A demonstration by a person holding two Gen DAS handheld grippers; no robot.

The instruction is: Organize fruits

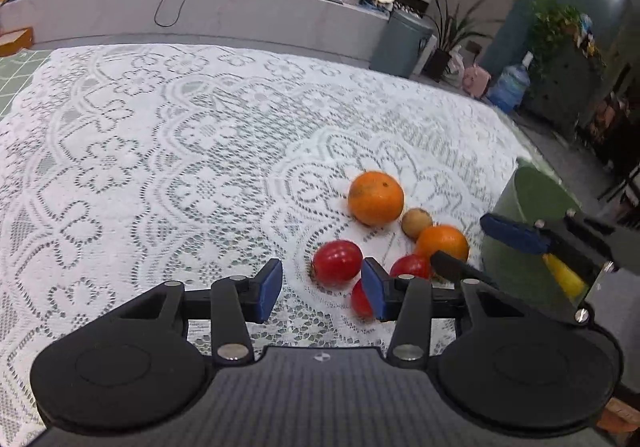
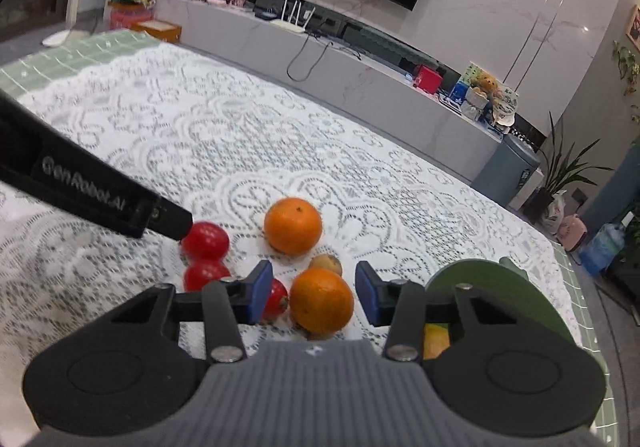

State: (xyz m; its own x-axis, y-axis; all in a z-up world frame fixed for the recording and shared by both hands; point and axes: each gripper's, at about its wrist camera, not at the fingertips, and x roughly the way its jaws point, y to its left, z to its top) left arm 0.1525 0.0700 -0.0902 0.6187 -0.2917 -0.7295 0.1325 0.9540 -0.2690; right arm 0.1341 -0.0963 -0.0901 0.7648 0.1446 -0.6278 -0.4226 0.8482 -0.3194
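Observation:
On the white lace cloth lies a cluster of fruit: a large orange (image 1: 376,198) (image 2: 293,226), a smaller orange (image 1: 442,243) (image 2: 322,301), a small brown fruit (image 1: 417,222) (image 2: 326,265) and three red tomatoes (image 1: 336,263) (image 2: 206,239). My right gripper (image 2: 314,295) straddles the smaller orange; a gap shows beside each blue pad, so it is open. My left gripper (image 1: 322,291) hangs open just short of the nearest tomato, only cloth between its pads. One more tomato (image 1: 362,301) is half hidden behind its right finger.
A green bowl (image 1: 532,199) (image 2: 480,279) stands right of the fruit at the table's edge, with something yellow (image 2: 436,335) in it. The lace cloth (image 1: 160,147) stretches left and back. Beyond the table runs a low grey media shelf (image 2: 360,79).

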